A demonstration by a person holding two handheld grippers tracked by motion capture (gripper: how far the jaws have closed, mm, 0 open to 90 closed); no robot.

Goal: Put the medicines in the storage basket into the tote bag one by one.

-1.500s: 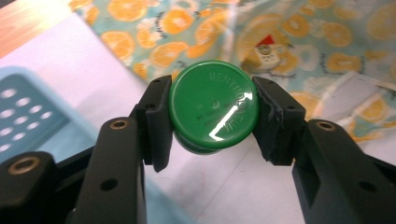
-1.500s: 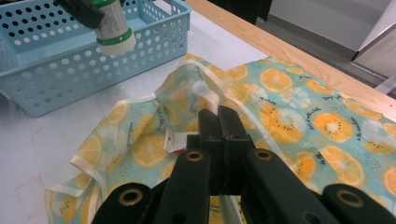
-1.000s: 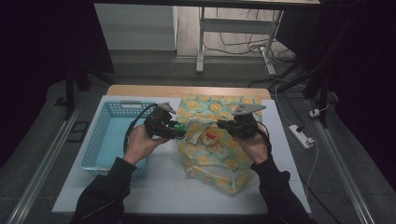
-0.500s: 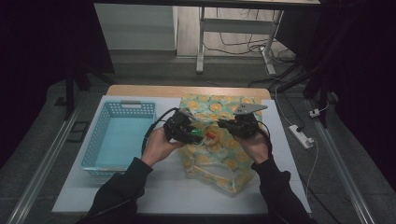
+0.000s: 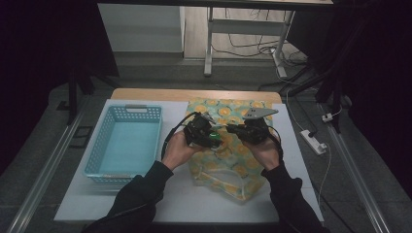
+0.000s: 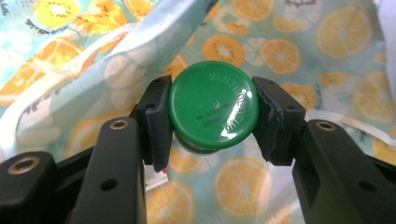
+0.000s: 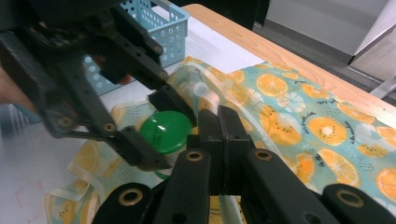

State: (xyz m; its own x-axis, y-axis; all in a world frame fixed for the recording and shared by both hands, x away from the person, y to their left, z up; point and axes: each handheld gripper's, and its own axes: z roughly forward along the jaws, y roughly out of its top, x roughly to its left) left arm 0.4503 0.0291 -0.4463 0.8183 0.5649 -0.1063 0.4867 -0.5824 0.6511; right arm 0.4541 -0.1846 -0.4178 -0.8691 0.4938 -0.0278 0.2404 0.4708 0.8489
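basket: light blue plastic basket (image 5: 127,145), rectangular, perforated lattice walls with a handle slot in the far end, hollow inside, at the left of the worktop (image 5: 92,204)
worktop: flat pale sheet, wooden strip along the far edge
left tongs: left tongs (image 6: 211,119) black, blocky pads, gripping a green jar (image 6: 213,112) by its sides; seen in the high view (image 5: 210,137) just right of the basket, over the bag
jar: round, glossy green plastic lid with raised lettering, smooth and reflective; held above the left part of the bag, between the two hands
bag: fruit-print bag (image 5: 228,150), thin shiny film, teal ground with orange and lemon slices, crumpled and floppy, pale strap loops at the near end; lies on the worktop centre-right
bag edge: one edge raised as a curved fold (image 6: 116,56) just beside the jar
right tongs: right tongs (image 7: 219,128) black, closed, pads together pinching the bag's film edge; in the high view (image 5: 232,129) close to the left tongs
right tongs top: grey three-cornered plate (image 5: 260,112), flat, matt
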